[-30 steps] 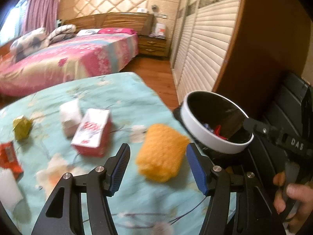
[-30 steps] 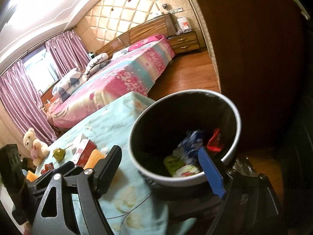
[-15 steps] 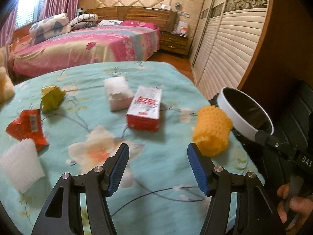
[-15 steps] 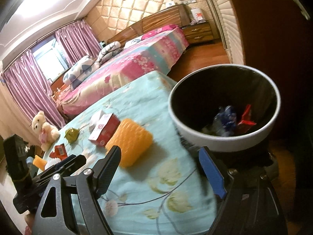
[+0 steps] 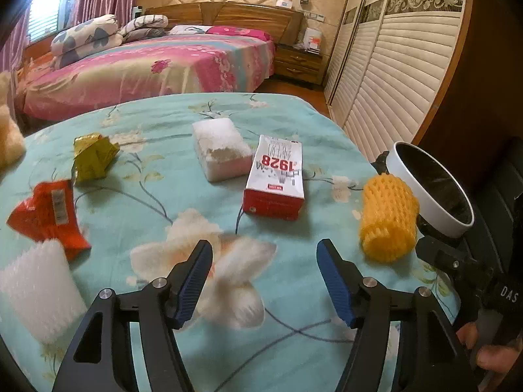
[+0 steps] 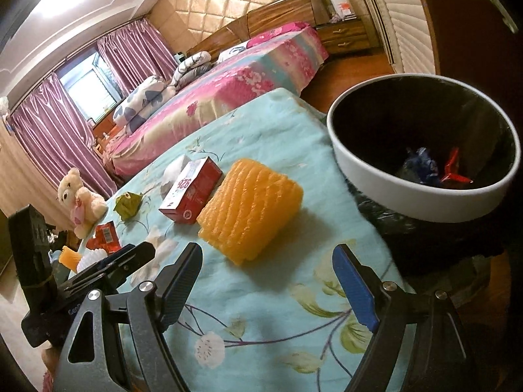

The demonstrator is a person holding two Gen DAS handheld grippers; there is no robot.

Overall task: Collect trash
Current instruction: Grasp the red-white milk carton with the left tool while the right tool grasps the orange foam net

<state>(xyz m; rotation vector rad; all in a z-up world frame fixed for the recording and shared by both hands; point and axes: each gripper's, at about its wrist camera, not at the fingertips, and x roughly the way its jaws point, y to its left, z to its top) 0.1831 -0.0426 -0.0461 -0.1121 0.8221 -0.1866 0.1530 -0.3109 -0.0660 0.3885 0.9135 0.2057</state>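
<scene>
Trash lies on a teal flowered tablecloth (image 5: 183,202): an orange foam net (image 5: 387,219) (image 6: 250,204), a red and white box (image 5: 276,176) (image 6: 191,189), a white foam block (image 5: 219,147), a green-gold wrapper (image 5: 93,155), a red wrapper (image 5: 49,212) and a white foam sleeve (image 5: 36,290). A white-rimmed bin (image 5: 431,189) (image 6: 421,150) with a black liner stands at the table's right edge and holds some wrappers. My left gripper (image 5: 264,276) is open and empty over the near cloth. My right gripper (image 6: 268,282) is open and empty, just short of the orange net.
A teddy bear (image 6: 80,197) sits at the table's far left end. A pink bed (image 5: 143,65) stands behind the table. A louvred wardrobe (image 5: 392,72) and dark wooden panel are on the right. The other gripper's body (image 5: 474,277) shows at the right edge.
My left gripper has pulled back and swung left, from around the orange net to over the mid cloth. My right gripper has drawn back from the bin toward the orange net. Both stay open.
</scene>
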